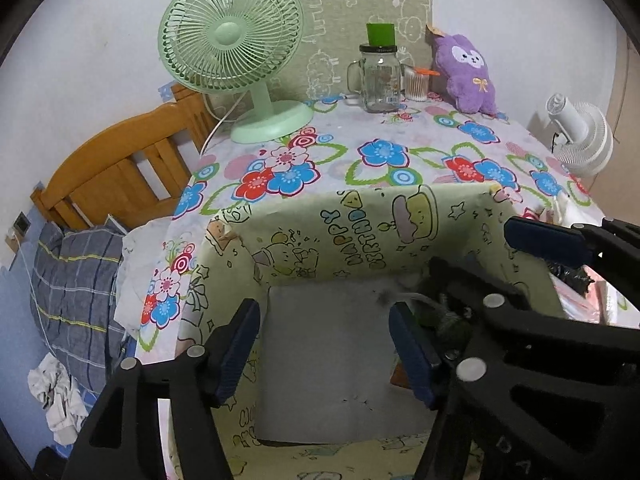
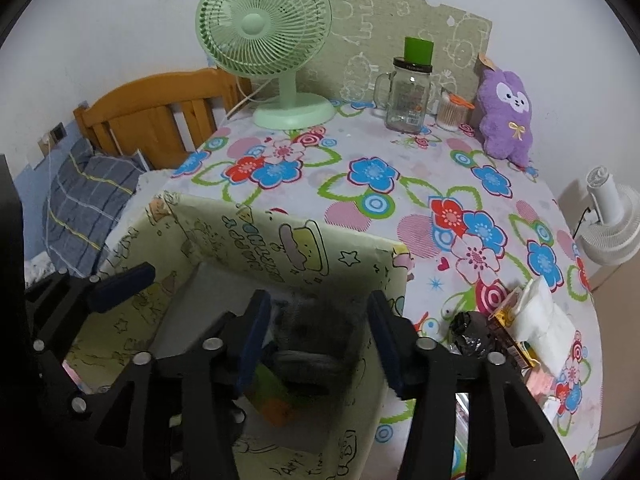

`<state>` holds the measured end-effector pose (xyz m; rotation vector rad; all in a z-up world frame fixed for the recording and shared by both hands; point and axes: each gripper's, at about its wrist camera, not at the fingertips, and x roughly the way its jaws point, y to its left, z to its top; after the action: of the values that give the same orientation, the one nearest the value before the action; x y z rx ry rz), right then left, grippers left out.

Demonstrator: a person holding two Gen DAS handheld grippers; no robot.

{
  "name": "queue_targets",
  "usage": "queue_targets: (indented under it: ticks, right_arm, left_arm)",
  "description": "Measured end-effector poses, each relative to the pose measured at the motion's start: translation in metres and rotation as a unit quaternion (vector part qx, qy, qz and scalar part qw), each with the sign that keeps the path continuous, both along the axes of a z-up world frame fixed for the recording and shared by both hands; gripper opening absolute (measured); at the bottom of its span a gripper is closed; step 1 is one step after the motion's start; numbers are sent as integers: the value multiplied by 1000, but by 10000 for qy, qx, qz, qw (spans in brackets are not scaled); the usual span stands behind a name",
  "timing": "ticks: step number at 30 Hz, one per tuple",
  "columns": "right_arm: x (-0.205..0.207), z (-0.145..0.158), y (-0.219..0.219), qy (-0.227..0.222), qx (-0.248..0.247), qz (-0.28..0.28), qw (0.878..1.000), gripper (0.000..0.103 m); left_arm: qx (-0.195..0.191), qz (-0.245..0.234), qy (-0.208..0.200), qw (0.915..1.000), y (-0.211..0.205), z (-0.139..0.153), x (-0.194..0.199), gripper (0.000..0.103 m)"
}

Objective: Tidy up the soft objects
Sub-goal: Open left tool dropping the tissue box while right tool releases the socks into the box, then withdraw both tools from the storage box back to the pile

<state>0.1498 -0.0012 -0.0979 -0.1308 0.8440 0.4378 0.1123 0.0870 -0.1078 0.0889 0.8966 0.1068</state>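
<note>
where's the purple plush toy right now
The purple plush toy stands at the table's far right corner in both wrist views, against the wall, just right of the cotton swab tub.

Soft, even indoor light fills both sharp fisheye views, edges bowing into black corners, with deep shadow inside the box (image 2: 320, 320).

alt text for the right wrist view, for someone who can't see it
The right gripper hangs open over a dark grey fuzzy object inside a pale green cartoon-print box on a flowered tablecloth. Behind stand a green fan, a glass jar and a purple plush.
</note>
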Motion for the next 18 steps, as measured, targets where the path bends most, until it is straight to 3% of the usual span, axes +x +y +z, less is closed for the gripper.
queue_targets:
  ticks: [6,9,18]
  right_arm:
    - [-8,12,-5,-170,79,-17,9998,77]
    - [-14,19,-11,-260,154,-25,9995,78]
    - [-30,36,-37,-483,310,-176,9982,78]
  left_arm:
    - [-24,78,-59,9999,-3,11,-7,78]
    - [85,168,-116,9998,-8,18,-12,84]
    - [102,109,-381,9992,-32,35,-26,86]
